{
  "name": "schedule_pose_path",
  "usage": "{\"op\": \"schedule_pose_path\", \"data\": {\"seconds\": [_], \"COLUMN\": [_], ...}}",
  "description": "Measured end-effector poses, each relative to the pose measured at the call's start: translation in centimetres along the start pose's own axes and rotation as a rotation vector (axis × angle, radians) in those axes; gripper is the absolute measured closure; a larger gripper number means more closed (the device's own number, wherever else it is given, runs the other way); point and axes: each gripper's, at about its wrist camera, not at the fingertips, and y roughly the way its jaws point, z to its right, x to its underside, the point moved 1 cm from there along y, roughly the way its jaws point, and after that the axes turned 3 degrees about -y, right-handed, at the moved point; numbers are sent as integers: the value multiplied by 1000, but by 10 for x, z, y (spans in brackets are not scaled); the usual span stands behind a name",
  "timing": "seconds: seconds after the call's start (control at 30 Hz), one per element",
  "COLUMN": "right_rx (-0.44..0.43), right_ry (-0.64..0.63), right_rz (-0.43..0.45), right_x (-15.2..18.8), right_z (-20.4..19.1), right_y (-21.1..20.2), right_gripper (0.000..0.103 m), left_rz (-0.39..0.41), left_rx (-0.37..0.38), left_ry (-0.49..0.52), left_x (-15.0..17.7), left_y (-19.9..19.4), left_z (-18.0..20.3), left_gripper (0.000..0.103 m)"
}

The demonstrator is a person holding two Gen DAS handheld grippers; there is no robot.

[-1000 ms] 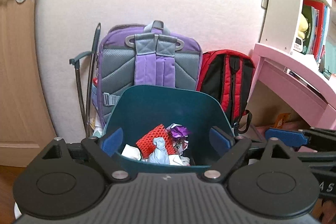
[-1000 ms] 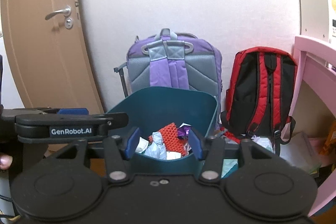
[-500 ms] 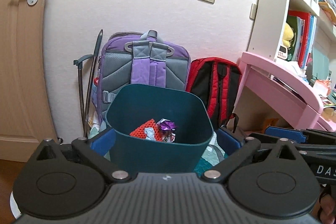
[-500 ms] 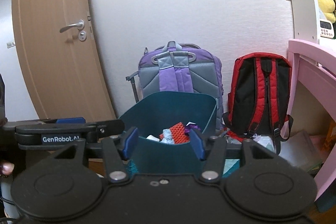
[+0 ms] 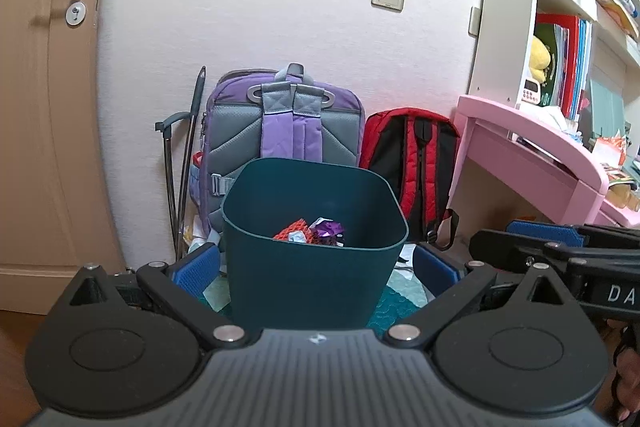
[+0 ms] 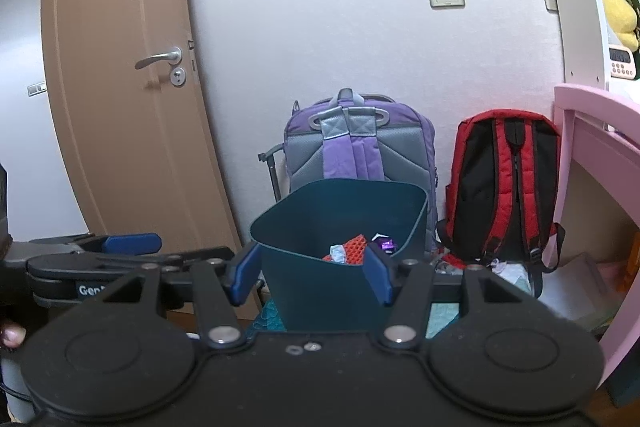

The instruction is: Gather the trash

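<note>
Before the teal bin, both tools hanging back, empty. Left gripper spread wide, blue pads flanking the bin's near wall without touching it, nothing held. Right gripper parted too, holding nothing, pads framing the bin's near rim from this side. Inside the bin: crumpled trash — red mesh, a purple wrapper, pale paper — sitting low against the far wall. Behind the bin, a purple backpack and a red backpack leaning on the wall; right of the bin, a pink desk. More scraps seemingly lying on the floor right of the bin, below the red backpack — too blurred to name.

Judged step: done dropping, off to find the next piece. To do it well: back straight away from the bin, clear of the rim, no nudging a light container. Keep fingers spread for the coming pick. Sweep low toward that litter beside the bin, approach from above, pinch at the bulk of a crumple rather than a loose edge. Mind the dangling red straps — easy snag.
</note>
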Motion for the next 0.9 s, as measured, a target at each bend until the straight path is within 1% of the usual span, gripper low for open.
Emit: {"op": "schedule_pose_path", "data": {"seconds": [0.23, 0.63, 0.9], "right_rx": [11, 11, 10], "right_ry": [-35, -15, -13], "right_rz": [3, 8, 18], "right_x": [1, 1, 1], "right_z": [-4, 1, 2], "right_y": [-1, -1, 0], "right_gripper": [47, 47, 47], "left_rz": [15, 41, 69], "left_rx": [-16, -21, -50], "left_ry": [13, 6, 13], "left_x": [-1, -1, 0], "left_y": [-3, -7, -11], "left_z": [3, 3, 7], "left_gripper": [0, 0, 0]}}
